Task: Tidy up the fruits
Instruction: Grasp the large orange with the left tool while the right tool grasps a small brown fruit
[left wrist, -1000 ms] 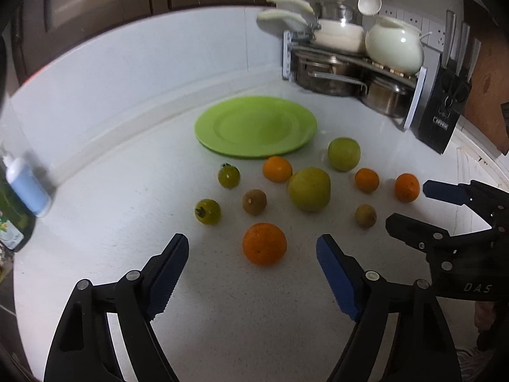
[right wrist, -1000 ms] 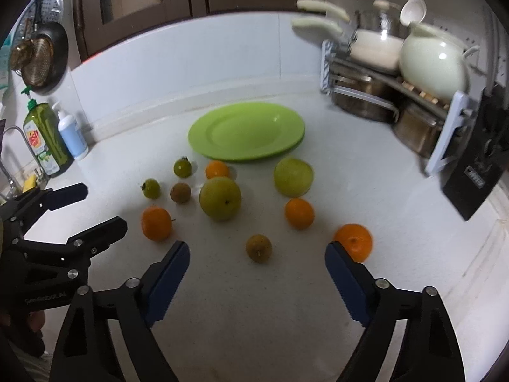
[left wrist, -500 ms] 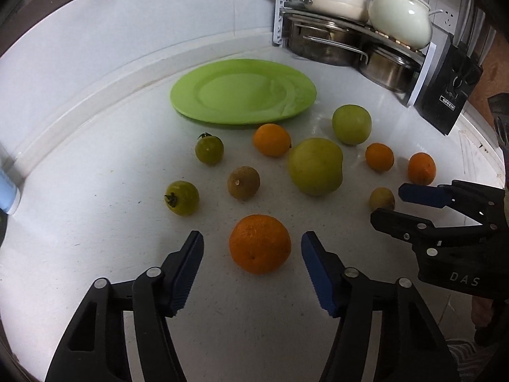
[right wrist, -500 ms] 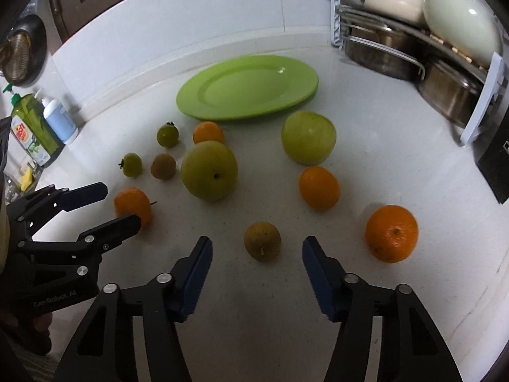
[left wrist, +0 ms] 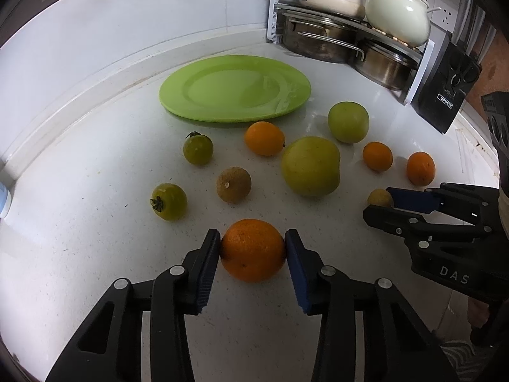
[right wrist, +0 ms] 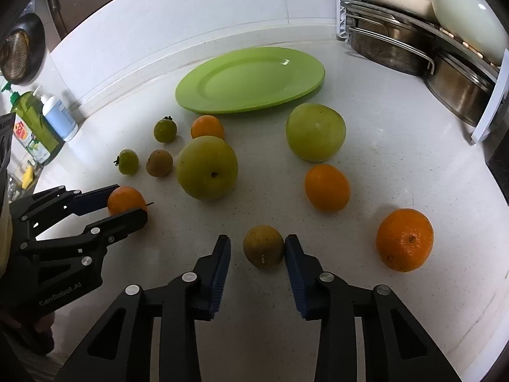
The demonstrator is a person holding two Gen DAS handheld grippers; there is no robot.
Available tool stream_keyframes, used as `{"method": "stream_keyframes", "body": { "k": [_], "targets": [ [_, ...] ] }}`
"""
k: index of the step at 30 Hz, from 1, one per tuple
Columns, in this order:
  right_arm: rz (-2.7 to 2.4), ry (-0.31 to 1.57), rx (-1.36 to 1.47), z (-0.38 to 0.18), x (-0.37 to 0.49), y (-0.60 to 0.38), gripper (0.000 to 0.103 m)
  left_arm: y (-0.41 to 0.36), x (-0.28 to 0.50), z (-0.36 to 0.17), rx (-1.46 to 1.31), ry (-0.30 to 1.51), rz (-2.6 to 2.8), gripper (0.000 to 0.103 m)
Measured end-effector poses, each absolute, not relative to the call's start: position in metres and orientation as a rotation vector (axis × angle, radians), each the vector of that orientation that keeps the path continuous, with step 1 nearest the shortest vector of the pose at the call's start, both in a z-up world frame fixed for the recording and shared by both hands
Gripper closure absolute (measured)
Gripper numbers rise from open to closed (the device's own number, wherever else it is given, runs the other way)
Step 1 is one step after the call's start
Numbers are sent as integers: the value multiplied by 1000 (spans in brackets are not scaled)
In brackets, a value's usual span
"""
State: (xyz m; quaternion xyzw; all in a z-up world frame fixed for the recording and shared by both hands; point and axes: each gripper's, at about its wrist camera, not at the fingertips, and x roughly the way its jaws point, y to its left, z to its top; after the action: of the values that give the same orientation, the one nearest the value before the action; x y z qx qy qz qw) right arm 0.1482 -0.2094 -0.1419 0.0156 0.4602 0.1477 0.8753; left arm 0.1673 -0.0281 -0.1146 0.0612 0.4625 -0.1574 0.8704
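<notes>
At the right of the left wrist view, the right gripper (left wrist: 386, 205) hides part of a small brown fruit (left wrist: 379, 198). A blue bottle (left wrist: 2, 199) is cut off by the left edge. In the right wrist view, the white pot (right wrist: 467, 16) runs off the upper right.

Right gripper (right wrist: 257, 251): jaws flank brown fruit (right wrist: 263, 246), left pad clear. Plate (right wrist: 203, 102) at 12; orange (right wrist: 404, 239) at 3.

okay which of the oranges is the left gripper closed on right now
The biggest orange, nearest the camera, pinched between the left gripper's blue pads. The other three oranges sit free on the counter.
</notes>
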Motion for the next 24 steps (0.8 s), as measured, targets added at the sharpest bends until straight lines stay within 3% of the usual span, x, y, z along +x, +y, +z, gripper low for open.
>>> {"method": "stream_keyframes", "body": {
  "k": [3,24],
  "targets": [
    [310,959,28,-142,148,-209,75,-28,167,-115,129,964,-329,62],
    [318,898,15,-124,138,-205,75,-26,158,-101,128,873,-297,62]
  ]
}}
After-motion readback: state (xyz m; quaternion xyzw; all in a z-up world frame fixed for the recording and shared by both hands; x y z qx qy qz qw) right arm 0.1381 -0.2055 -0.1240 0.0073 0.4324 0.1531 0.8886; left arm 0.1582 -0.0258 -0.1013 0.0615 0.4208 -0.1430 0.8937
